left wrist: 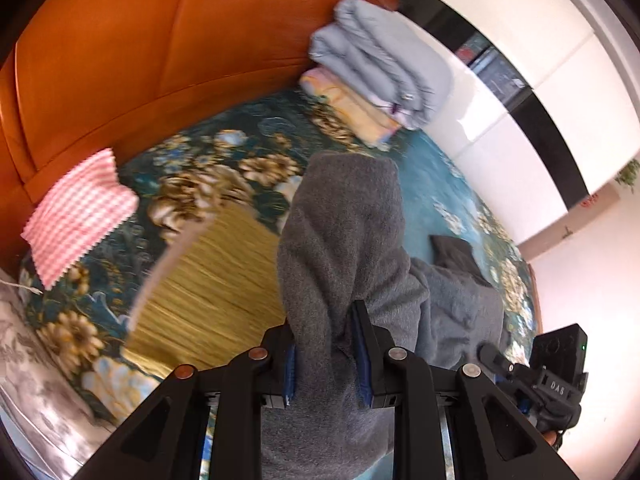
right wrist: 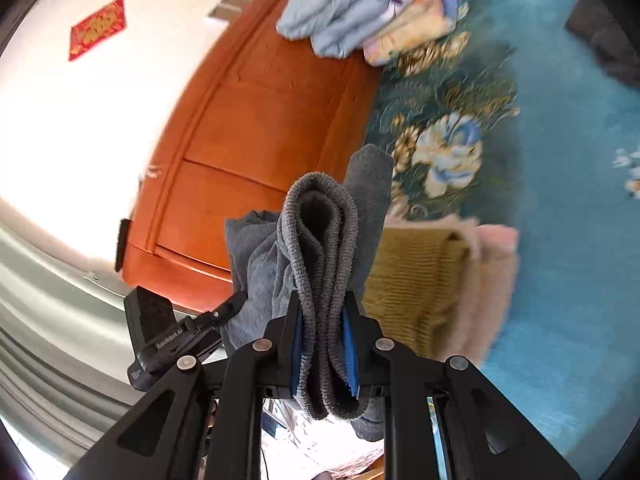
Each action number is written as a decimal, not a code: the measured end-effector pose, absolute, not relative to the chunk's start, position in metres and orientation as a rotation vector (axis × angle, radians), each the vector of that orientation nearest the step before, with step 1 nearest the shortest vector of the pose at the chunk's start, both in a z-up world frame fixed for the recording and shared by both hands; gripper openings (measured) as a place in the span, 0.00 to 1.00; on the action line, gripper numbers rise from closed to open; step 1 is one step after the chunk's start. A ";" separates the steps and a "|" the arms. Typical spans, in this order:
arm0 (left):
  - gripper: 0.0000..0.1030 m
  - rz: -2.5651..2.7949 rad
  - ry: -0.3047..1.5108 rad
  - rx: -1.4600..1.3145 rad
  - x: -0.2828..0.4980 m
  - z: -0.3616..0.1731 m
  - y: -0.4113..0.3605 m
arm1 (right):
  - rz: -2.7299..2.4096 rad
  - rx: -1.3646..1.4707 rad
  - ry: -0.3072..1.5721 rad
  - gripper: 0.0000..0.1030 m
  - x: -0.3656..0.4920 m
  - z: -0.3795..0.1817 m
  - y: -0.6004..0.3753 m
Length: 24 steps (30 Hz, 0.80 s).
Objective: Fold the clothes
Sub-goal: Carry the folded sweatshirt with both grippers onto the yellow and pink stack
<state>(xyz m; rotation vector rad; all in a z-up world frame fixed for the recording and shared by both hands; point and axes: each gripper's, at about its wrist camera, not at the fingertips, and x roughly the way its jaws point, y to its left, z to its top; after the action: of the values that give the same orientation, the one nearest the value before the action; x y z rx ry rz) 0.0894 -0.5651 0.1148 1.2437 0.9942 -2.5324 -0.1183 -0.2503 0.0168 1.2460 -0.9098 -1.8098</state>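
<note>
Grey garment (left wrist: 344,240), unfolded, lifted over the bed (left wrist: 452,184), clamped by left hand-held gripper (left wrist: 326,354) and right hand-held gripper (right wrist: 322,354); folded clothes (left wrist: 380,60) stacked by headboard edge; folding barely begun.

Blue pads of the left gripper (left wrist: 326,354) are largely buried in the grey fleece garment (left wrist: 344,240), whose lower end runs out of frame below the jaws. Left of those jaws, a mustard knit garment (left wrist: 212,280) is smeared by motion blur. In the right wrist view, the grey garment's ribbed hem (right wrist: 320,248) masks the right gripper (right wrist: 323,350) pads; the bedspread (right wrist: 560,200) beyond the jaws is blurred.
</note>
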 end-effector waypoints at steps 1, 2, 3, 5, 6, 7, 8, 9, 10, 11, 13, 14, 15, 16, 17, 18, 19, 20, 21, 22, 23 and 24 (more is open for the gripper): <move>0.24 -2.515 1.001 1.250 0.087 0.108 -0.575 | -1.803 1.259 -0.918 0.18 -0.121 0.009 -0.259; 0.24 -2.495 1.011 1.256 0.084 0.100 -0.583 | -1.797 1.272 -0.927 0.18 -0.123 0.001 -0.267; 0.24 -2.478 1.015 1.269 0.080 0.091 -0.589 | -1.791 1.286 -0.937 0.18 -0.125 -0.007 -0.274; 0.24 -2.446 1.017 1.300 0.070 0.075 -0.597 | -1.787 1.319 -0.953 0.18 -0.127 -0.024 -0.282; 0.24 -2.430 1.018 1.315 0.065 0.067 -0.601 | -1.792 1.336 -0.951 0.18 -0.127 -0.033 -0.285; 0.24 -2.413 1.018 1.330 0.060 0.059 -0.605 | -1.798 1.353 -0.949 0.18 -0.127 -0.041 -0.288; 0.24 -2.401 1.003 1.346 0.056 0.052 -0.608 | -1.803 1.370 -0.946 0.18 -0.127 -0.049 -0.290; 0.24 -2.391 0.977 1.363 0.052 0.046 -0.609 | -1.812 1.379 -0.942 0.18 -0.126 -0.055 -0.292; 0.25 -2.383 0.958 1.371 0.050 0.041 -0.611 | -1.824 1.385 -0.938 0.18 -0.125 -0.059 -0.291; 0.25 -2.376 0.943 1.375 0.047 0.036 -0.614 | -1.838 1.391 -0.933 0.18 -0.125 -0.064 -0.291; 0.27 -2.359 0.960 1.370 0.045 0.027 -0.621 | -1.862 1.402 -0.923 0.18 -0.126 -0.070 -0.289; 0.28 -2.357 0.983 1.361 0.046 0.024 -0.624 | -1.867 1.410 -0.916 0.18 -0.127 -0.072 -0.287; 0.29 -2.359 1.010 1.351 0.048 0.022 -0.626 | -1.871 1.418 -0.908 0.18 -0.129 -0.073 -0.286; 0.31 -2.365 1.017 1.348 0.049 0.022 -0.627 | -1.878 1.424 -0.889 0.19 -0.130 -0.072 -0.285; 0.34 -2.373 1.012 1.350 0.051 0.023 -0.626 | -1.888 1.428 -0.862 0.20 -0.130 -0.069 -0.285; 0.41 -2.377 0.990 1.352 0.052 0.026 -0.626 | -1.897 1.432 -0.835 0.22 -0.130 -0.066 -0.285; 0.47 -2.379 0.958 1.354 0.054 0.031 -0.625 | -1.915 1.426 -0.791 0.22 -0.131 -0.060 -0.285; 0.49 -2.382 0.920 1.343 0.057 0.037 -0.625 | -1.937 1.413 -0.735 0.22 -0.130 -0.053 -0.285; 0.52 -2.390 0.884 1.315 0.062 0.044 -0.625 | -1.958 1.399 -0.680 0.22 -0.130 -0.045 -0.285; 0.52 -2.395 0.859 1.278 0.068 0.053 -0.626 | -1.978 1.385 -0.624 0.22 -0.130 -0.038 -0.285; 0.53 -2.398 0.838 1.239 0.074 0.061 -0.627 | -1.997 1.370 -0.568 0.22 -0.130 -0.031 -0.285; 0.53 -2.424 0.815 1.222 0.077 0.067 -0.621 | -2.025 1.347 -0.516 0.22 -0.130 -0.022 -0.285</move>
<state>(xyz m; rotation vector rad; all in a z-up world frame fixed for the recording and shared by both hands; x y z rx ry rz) 0.0769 -0.6214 0.0673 1.2220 0.8148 -2.4242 -0.1305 -0.2847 -0.0217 1.3469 -0.5161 -2.0255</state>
